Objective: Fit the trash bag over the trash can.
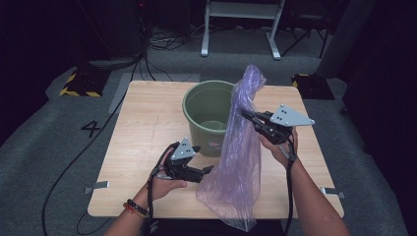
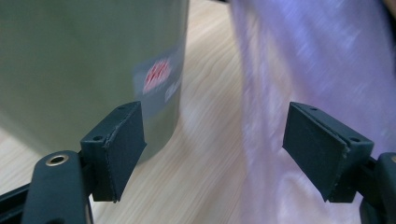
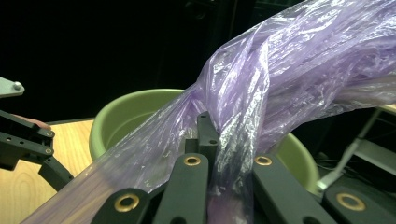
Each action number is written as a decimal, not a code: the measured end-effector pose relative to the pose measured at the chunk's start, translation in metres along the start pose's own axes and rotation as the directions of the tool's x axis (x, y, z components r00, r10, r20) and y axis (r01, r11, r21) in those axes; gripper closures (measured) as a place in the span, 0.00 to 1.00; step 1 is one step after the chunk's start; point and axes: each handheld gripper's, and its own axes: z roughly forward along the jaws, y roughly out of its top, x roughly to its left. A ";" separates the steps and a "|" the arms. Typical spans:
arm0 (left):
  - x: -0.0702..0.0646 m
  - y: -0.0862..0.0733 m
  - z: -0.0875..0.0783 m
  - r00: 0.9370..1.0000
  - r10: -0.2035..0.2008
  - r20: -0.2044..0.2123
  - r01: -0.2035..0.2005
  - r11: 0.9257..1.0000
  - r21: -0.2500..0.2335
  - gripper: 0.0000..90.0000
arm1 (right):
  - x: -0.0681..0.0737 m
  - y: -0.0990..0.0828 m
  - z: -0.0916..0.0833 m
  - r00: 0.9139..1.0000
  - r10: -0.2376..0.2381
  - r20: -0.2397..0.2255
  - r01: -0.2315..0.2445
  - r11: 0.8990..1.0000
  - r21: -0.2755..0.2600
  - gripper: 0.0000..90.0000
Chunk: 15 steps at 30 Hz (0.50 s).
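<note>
High view: a green bucket (image 1: 209, 115) stands upright on the wooden tabletop (image 1: 147, 147), toward 12 o'clock from the person's hands. A translucent purple plastic bag (image 1: 236, 162) hangs just at the bucket's 3 o'clock side, its top bunched and raised above the rim, its bottom trailing past the near tabletop edge at 6 o'clock. The right tool (image 1: 247, 116) is clamped on the bag's gathered upper part and carries it. The left tool (image 1: 202, 160) sits at 7 o'clock of the bucket, pointing toward the bag's lower half; its jaws stand apart with nothing pressed between them. Left gripper view: the left tool (image 2: 212, 149) has both pads well apart, the bucket wall (image 2: 84, 60) with a red-and-white label behind the 9 o'clock jaw and the bag (image 2: 317, 65) behind the 3 o'clock jaw; bare tabletop (image 2: 205, 140) lies between. Right gripper view: the right tool (image 3: 212, 140) is closed on the twisted bag (image 3: 261, 88), which runs from 7 o'clock to 2 o'clock across the bucket's rim (image 3: 121, 109).
</note>
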 end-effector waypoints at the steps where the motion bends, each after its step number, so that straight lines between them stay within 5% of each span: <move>1: -0.001 0.003 0.001 1.000 0.004 0.000 -0.004 1.000 -0.009 0.23 | 0.001 0.001 0.003 1.000 -0.004 -0.002 0.004 1.000 0.006 1.00; 15: -0.015 0.027 0.012 1.000 0.004 0.008 -0.004 0.998 -0.063 0.19 | 0.015 0.016 0.033 0.999 -0.042 -0.035 0.042 0.999 0.003 1.00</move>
